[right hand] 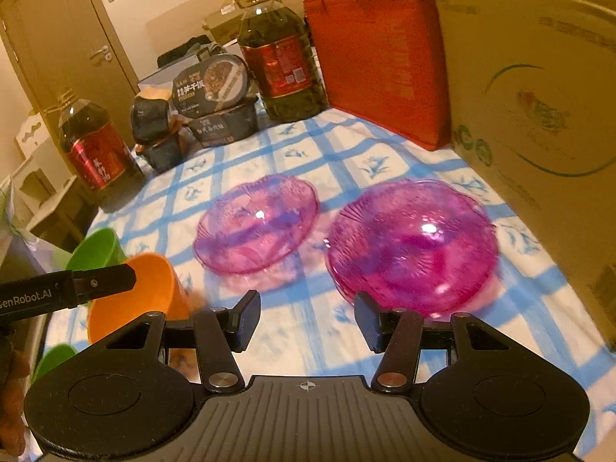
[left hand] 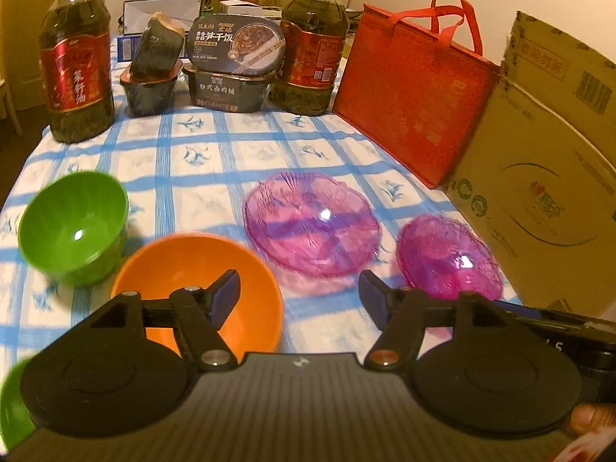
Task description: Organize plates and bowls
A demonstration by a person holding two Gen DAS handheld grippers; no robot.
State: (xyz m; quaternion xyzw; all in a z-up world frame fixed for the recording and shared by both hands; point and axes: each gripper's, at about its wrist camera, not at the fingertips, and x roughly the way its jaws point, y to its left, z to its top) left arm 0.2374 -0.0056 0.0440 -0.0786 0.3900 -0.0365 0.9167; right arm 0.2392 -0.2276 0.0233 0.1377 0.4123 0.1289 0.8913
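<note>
We look along two hand-held claws over a worktop (left hand: 215, 142) covered with a blue-and-white checked cloth.

Our left claw (left hand: 299, 292) is spread wide, with nothing between its fingers. Its left finger hangs over an orange bowl (left hand: 184, 265) that stands upright on the cloth close in front of us. Just to the left of that sits a green bowl (left hand: 73, 227), tipped a little so that its opening faces us. A second patch of green (left hand: 13, 400) shows at the lower left edge, too cut off to identify.

Our right claw (right hand: 307, 317) is also spread and empty. It hovers just short of a deep magenta see-through plate (right hand: 412, 242) lying flat on the cloth, on the right near a large cardboard box (right hand: 539, 88). A paler pink see-through plate (right hand: 258, 223) lies to its left, near it, though we cannot tell if the rims touch. From this view the orange bowl (right hand: 150, 285) sits at the lower left with the tip of the left claw in front of it, and the green bowl (right hand: 98, 248) just behind.

At the far end of the worktop stand two big bottles of dark oil (left hand: 77, 73) with red labels, several stacked black instant-meal tubs (left hand: 231, 73) between them, and a red handled bag (left hand: 412, 111) leaning beside the cardboard box. A door (right hand: 73, 50) shows in the room's far left corner.
</note>
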